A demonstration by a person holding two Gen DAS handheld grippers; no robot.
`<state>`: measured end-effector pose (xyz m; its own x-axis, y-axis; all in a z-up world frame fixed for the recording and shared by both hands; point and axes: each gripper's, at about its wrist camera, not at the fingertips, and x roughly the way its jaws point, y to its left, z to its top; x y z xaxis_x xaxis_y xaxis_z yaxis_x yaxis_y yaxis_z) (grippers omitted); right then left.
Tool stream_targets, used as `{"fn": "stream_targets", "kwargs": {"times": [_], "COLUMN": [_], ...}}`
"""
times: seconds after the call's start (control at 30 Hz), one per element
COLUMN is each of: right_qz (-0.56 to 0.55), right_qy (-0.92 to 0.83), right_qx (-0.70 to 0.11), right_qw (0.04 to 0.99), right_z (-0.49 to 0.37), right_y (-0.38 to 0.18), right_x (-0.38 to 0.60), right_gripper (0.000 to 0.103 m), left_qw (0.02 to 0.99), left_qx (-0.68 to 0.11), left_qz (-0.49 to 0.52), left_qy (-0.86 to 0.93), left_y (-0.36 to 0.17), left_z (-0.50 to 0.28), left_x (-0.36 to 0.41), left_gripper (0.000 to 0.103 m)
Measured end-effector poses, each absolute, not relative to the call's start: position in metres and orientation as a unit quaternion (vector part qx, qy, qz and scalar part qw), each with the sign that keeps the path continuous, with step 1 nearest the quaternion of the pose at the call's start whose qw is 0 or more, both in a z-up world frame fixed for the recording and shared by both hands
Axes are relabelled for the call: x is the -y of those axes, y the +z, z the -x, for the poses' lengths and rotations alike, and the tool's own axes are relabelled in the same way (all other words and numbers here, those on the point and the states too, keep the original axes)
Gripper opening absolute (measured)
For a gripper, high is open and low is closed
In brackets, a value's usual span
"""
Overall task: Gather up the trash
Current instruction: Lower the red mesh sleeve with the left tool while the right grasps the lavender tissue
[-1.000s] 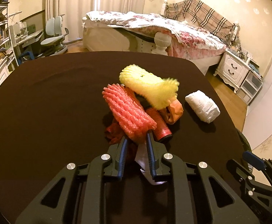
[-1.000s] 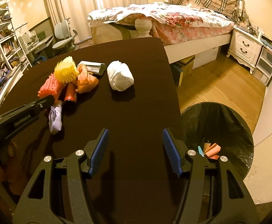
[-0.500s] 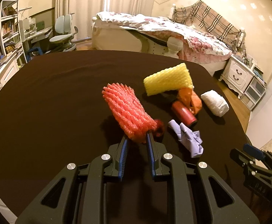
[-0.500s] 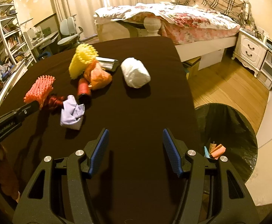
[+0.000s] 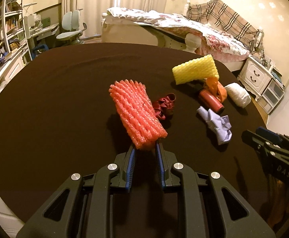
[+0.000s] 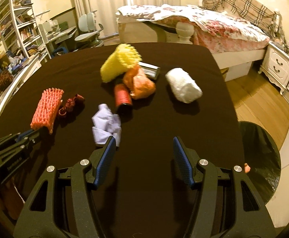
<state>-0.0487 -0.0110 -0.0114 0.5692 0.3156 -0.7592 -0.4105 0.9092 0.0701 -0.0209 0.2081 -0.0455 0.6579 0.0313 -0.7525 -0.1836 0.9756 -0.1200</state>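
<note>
My left gripper (image 5: pixel 145 145) is shut on the near end of a red foam net sleeve (image 5: pixel 136 115), also seen in the right wrist view (image 6: pixel 46 109), held just above the dark table (image 5: pixel 55 99). A crumpled dark red wrapper (image 5: pixel 164 106) lies beside it. Further right lie a yellow foam net (image 5: pixel 195 72), an orange bag (image 5: pixel 215 89), a red can (image 5: pixel 210 101), a lilac crumpled paper (image 5: pixel 217 125) and a white wad (image 5: pixel 237 94). My right gripper (image 6: pixel 143 142) is open and empty, with the lilac paper (image 6: pixel 106 124) just past its left finger.
A black-lined trash bin (image 6: pixel 261 158) with some trash in it stands on the floor right of the table. A small dark packet (image 6: pixel 150 69) lies behind the orange bag. A bed (image 6: pixel 203 27), a nightstand (image 6: pixel 279 67) and shelves (image 6: pixel 19 25) surround the table.
My left gripper has pulled the red foam net left and back out of the pile, uncovering the dark red wrapper and lilac paper. My right gripper moved forward toward the lilac paper.
</note>
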Motion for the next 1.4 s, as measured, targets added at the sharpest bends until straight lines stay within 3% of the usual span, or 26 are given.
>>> {"fn": "stream_targets", "kwargs": {"times": [0.4, 0.5, 0.57, 0.67, 0.73, 0.8, 0.97, 1.1, 1.23, 1.4], "right_qz": [0.07, 0.077, 0.08, 0.088, 0.092, 0.096, 0.095, 0.092, 0.09, 0.085], "right_qy": [0.234, 0.232, 0.231, 0.23, 0.228, 0.227, 0.229, 0.228, 0.226, 0.223], "right_qx": [-0.418, -0.422, -0.425, -0.431, -0.433, -0.429, -0.428, -0.428, -0.428, -0.428], "right_qw": [0.875, 0.873, 0.872, 0.868, 0.867, 0.869, 0.869, 0.87, 0.871, 0.872], "right_z": [0.047, 0.043, 0.04, 0.039, 0.039, 0.04, 0.044, 0.047, 0.047, 0.047], "right_y": [-0.013, -0.018, -0.022, -0.03, -0.033, -0.032, -0.032, -0.032, -0.031, -0.031], "right_x": [-0.029, -0.036, -0.04, -0.044, -0.045, -0.045, -0.042, -0.038, -0.034, -0.028], "right_gripper": [0.058, 0.058, 0.058, 0.058, 0.052, 0.037, 0.035, 0.035, 0.035, 0.035], "left_qw": [0.905, 0.901, 0.9, 0.9, 0.899, 0.899, 0.896, 0.89, 0.889, 0.896], "left_qx": [-0.406, -0.414, -0.415, -0.413, -0.414, -0.413, -0.413, -0.418, -0.422, -0.412], "left_qz": [0.115, 0.118, 0.117, 0.123, 0.127, 0.132, 0.146, 0.159, 0.146, 0.128], "left_qy": [0.054, 0.056, 0.058, 0.061, 0.063, 0.066, 0.075, 0.093, 0.104, 0.101], "left_y": [-0.051, -0.055, -0.057, -0.057, -0.057, -0.057, -0.055, -0.056, -0.06, -0.059], "left_z": [0.028, 0.029, 0.031, 0.037, 0.039, 0.04, 0.035, 0.025, 0.019, 0.023], "left_x": [-0.224, -0.227, -0.228, -0.231, -0.233, -0.235, -0.239, -0.245, -0.245, -0.243], "left_gripper": [0.022, 0.028, 0.041, 0.051, 0.058, 0.064, 0.07, 0.07, 0.047, 0.035]}}
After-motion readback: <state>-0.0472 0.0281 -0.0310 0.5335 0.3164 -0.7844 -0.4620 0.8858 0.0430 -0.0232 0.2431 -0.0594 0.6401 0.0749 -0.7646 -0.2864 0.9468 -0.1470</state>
